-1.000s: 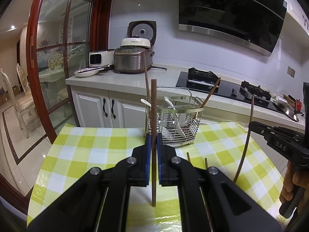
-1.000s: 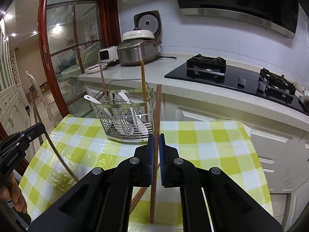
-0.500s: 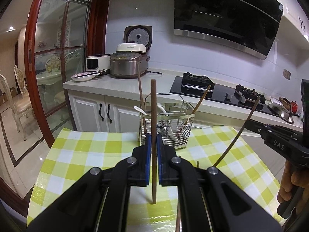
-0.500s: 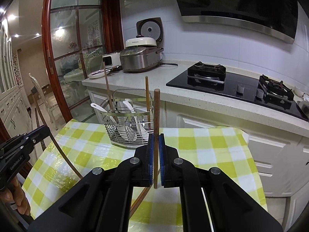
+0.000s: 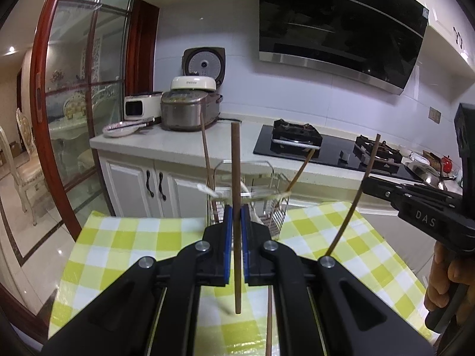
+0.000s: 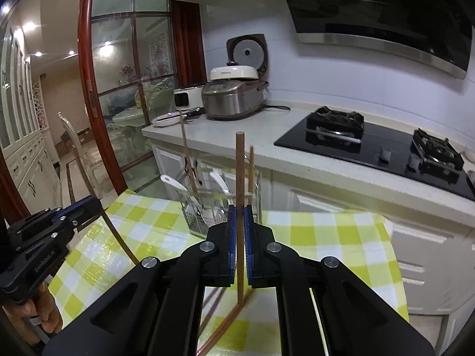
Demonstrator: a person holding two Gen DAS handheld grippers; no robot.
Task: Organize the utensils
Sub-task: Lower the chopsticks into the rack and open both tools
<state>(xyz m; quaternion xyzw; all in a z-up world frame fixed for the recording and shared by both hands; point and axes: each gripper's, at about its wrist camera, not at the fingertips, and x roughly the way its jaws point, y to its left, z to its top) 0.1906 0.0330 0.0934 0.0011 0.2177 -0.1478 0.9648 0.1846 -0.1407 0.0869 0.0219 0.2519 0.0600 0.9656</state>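
Since a second ago the left tool point(image 5: 234, 216) has lifted, clamped on its upright chopstick point(image 5: 236, 178), with the wire caddy point(image 5: 267, 201) sitting just behind at 12 o'clock. Right view: right tool point(image 6: 240, 231) is also clamped on a chopstick point(image 6: 240, 178), raised off the table point(image 6: 326, 231), caddy at 11 o'clock, so I'd guess both drop in next.

We are reading "DAS" in pale letters on the black body of the right tool point(image 5: 425, 222); the rice cooker lid point(image 5: 193, 83) is bearing a brand too small to read.
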